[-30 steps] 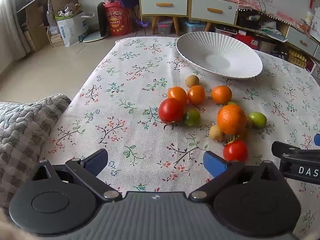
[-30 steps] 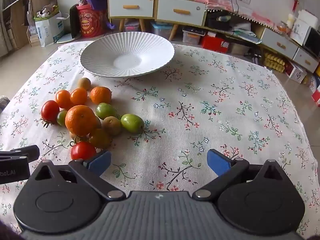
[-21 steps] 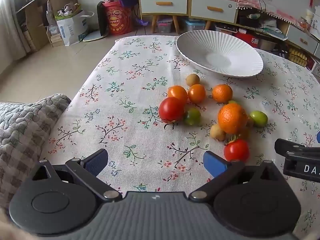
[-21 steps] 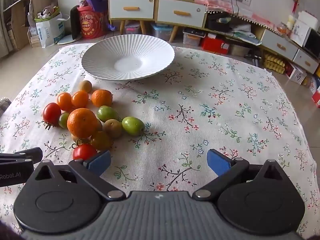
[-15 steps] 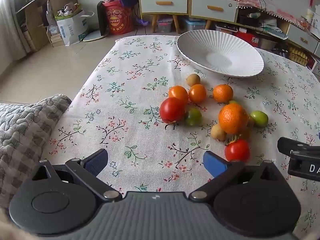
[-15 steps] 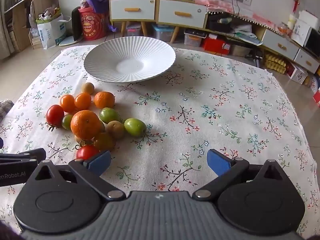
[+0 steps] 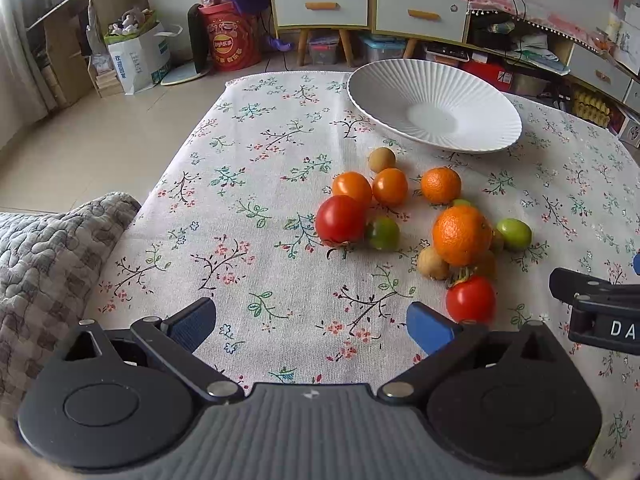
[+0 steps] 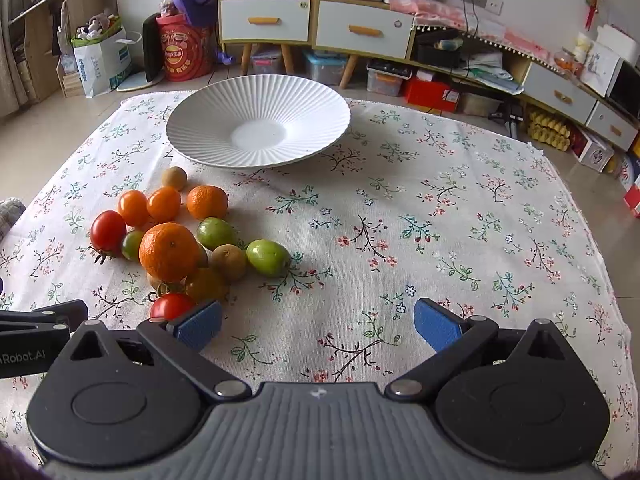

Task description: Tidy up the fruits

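A cluster of fruits lies on the floral tablecloth: a big orange (image 7: pixel 462 235) (image 8: pixel 169 251), a large red tomato (image 7: pixel 341 219) (image 8: pixel 108 233), a small red tomato (image 7: pixel 471 299) (image 8: pixel 171 306), several small oranges, green fruits (image 8: pixel 268 257) and brown ones. An empty white ribbed plate (image 7: pixel 472 92) (image 8: pixel 304 100) stands behind them. My left gripper (image 7: pixel 310 326) is open and empty, near the front of the cluster. My right gripper (image 8: pixel 318 326) is open and empty, to the right of the cluster.
A grey quilted cushion (image 7: pixel 44 256) lies at the table's left edge. Cabinets with drawers (image 8: pixel 316 24), a red bucket (image 8: pixel 184 52) and boxes stand on the floor beyond the table. The table's far edge is just behind the plate.
Both grippers have drawn back slightly from the fruit; the fruits and plate sit a little lower and farther in the right wrist view. Both stay open.
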Action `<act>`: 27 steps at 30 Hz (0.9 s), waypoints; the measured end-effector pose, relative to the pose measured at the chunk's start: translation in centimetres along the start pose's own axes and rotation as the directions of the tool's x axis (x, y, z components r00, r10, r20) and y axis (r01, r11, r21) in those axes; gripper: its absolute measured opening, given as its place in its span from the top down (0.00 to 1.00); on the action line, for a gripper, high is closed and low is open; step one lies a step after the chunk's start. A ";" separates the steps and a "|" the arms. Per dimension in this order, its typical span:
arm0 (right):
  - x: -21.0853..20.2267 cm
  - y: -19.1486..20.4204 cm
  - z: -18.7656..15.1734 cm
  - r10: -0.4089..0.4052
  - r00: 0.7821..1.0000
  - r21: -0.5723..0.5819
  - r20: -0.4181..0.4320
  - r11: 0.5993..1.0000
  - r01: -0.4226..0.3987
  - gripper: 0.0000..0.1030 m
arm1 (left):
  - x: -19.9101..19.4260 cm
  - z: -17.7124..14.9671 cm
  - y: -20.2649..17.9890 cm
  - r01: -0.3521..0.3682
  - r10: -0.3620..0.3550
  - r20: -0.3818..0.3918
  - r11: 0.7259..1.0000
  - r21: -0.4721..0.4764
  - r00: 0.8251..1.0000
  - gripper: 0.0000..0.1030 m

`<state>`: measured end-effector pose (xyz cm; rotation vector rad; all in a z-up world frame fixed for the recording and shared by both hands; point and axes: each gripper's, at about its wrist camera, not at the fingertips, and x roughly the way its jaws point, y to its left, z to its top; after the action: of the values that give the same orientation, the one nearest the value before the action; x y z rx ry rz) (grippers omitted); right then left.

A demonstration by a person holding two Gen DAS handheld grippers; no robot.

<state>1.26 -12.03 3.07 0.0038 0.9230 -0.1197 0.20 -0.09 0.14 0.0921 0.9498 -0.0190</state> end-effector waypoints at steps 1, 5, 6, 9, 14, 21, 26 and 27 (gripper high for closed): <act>0.0 0.0 0.0 -0.001 1.000 0.000 0.000 1.000 0.001 0.01 | 0.0 0.0 0.0 0.000 0.000 0.000 1.000 0.000 1.000 0.06; 0.0 0.0 0.0 -0.002 1.000 0.001 0.001 1.000 0.002 0.01 | -0.1 0.0 0.0 0.001 -0.001 0.002 1.000 -0.001 1.000 0.06; -0.1 -0.1 0.0 -0.003 1.000 0.002 0.001 1.000 0.003 0.01 | -0.1 0.0 0.0 0.001 -0.001 0.003 1.000 -0.001 1.000 0.06; -0.1 -0.1 0.0 -0.003 1.000 0.001 0.001 1.000 0.003 0.01 | -0.1 0.0 0.0 0.002 -0.002 0.004 1.000 -0.001 1.000 0.06; 0.0 0.1 0.1 -0.008 1.000 -0.009 0.004 1.000 0.008 0.01 | -0.4 0.2 0.0 0.006 -0.006 0.012 1.000 0.000 1.000 0.06; 0.1 0.2 0.1 -0.009 1.000 -0.016 0.001 1.000 0.009 0.01 | -0.3 0.1 0.1 0.009 -0.009 0.009 1.000 -0.003 1.000 0.06; 0.1 0.2 0.0 -0.009 1.000 -0.018 0.003 1.000 0.009 0.01 | -0.3 0.1 0.1 0.007 -0.007 0.010 1.000 -0.004 1.000 0.06; 0.1 0.2 0.0 -0.009 1.000 -0.018 0.002 1.000 0.009 0.01 | -0.2 0.1 0.0 0.007 -0.007 0.009 1.000 -0.004 1.000 0.06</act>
<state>1.34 -11.84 2.96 -0.0173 0.9222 -0.1195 0.12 -0.05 0.35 0.0853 0.9414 -0.0240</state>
